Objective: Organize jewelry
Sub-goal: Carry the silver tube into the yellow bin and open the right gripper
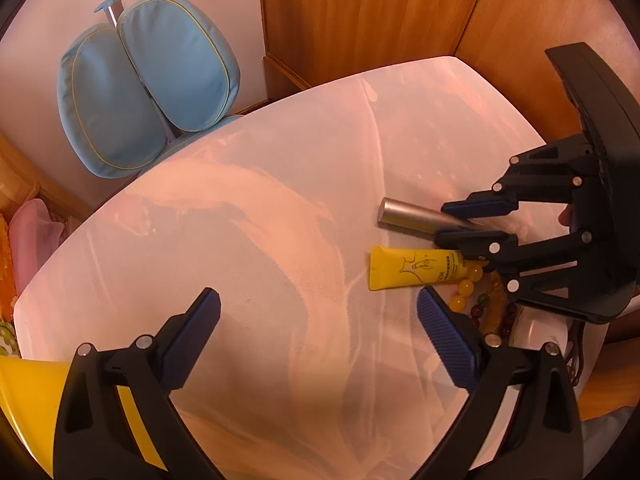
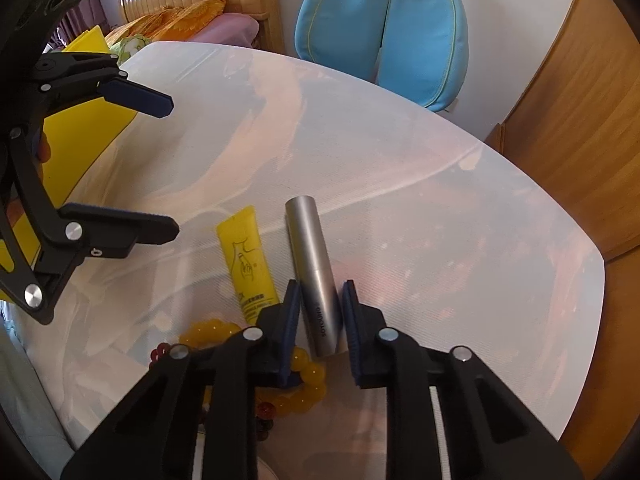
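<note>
We see the right gripper (image 2: 320, 300) closed on the silver tube (image 2: 311, 264) at the lower centre of its view, pads pressing both sides. The yellow tube (image 2: 247, 258) lies just left of it. The yellow bead bracelet (image 2: 308, 376) lies below on the white table (image 2: 440, 200). The left gripper (image 1: 318, 312) stands wide open, holding nothing.

Blue padded chair (image 1: 148, 92) beside white table (image 1: 248, 208), wooden panelling (image 1: 360, 12).

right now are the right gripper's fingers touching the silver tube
Touching. In the right wrist view both blue fingers of the right gripper press the sides of the silver tube, no gap showing.
</note>
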`<state>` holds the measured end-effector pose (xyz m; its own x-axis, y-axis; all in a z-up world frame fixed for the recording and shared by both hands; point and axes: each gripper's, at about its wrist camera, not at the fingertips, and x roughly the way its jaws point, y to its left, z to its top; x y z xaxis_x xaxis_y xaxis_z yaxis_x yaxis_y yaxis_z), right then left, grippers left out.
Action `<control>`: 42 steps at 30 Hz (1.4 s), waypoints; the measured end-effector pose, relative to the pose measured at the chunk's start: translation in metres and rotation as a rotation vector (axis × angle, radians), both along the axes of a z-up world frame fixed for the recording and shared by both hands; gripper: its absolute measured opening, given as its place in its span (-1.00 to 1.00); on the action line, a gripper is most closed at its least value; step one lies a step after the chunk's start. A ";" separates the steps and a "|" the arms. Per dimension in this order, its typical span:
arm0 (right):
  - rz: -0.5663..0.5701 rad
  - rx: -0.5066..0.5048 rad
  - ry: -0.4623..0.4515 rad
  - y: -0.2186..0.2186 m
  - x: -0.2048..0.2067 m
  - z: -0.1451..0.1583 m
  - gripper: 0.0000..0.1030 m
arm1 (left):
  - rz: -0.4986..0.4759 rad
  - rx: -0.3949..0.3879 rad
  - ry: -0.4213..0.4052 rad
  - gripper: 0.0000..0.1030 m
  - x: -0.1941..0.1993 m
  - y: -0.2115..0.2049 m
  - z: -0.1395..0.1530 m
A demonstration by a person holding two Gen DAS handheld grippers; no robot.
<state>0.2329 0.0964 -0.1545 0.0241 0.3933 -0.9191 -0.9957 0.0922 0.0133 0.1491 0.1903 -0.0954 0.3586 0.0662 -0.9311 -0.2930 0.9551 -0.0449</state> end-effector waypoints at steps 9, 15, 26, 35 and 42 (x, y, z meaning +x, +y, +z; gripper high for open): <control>-0.106 0.098 0.079 -0.014 0.003 0.029 -0.64 | 0.003 -0.001 -0.024 0.86 -0.004 -0.003 0.013; -0.115 0.195 0.115 -0.041 -0.020 0.068 -0.64 | 0.001 0.007 -0.072 0.86 -0.024 -0.019 0.039; -0.001 0.320 0.270 -0.081 -0.103 0.110 -0.64 | 0.170 0.051 -0.154 0.86 -0.151 -0.044 0.095; 0.179 0.417 0.263 -0.056 -0.195 0.165 -0.64 | 0.330 0.148 -0.159 0.86 -0.255 -0.013 0.128; 0.154 0.394 0.250 0.023 -0.244 0.171 -0.64 | 0.294 0.193 -0.185 0.86 -0.287 0.059 0.128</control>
<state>-0.0115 0.1189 0.0163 -0.2645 0.6941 -0.6695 -0.9591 -0.1165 0.2581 -0.1375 0.2496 0.0326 0.4588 0.3588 -0.8129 -0.5590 0.8277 0.0498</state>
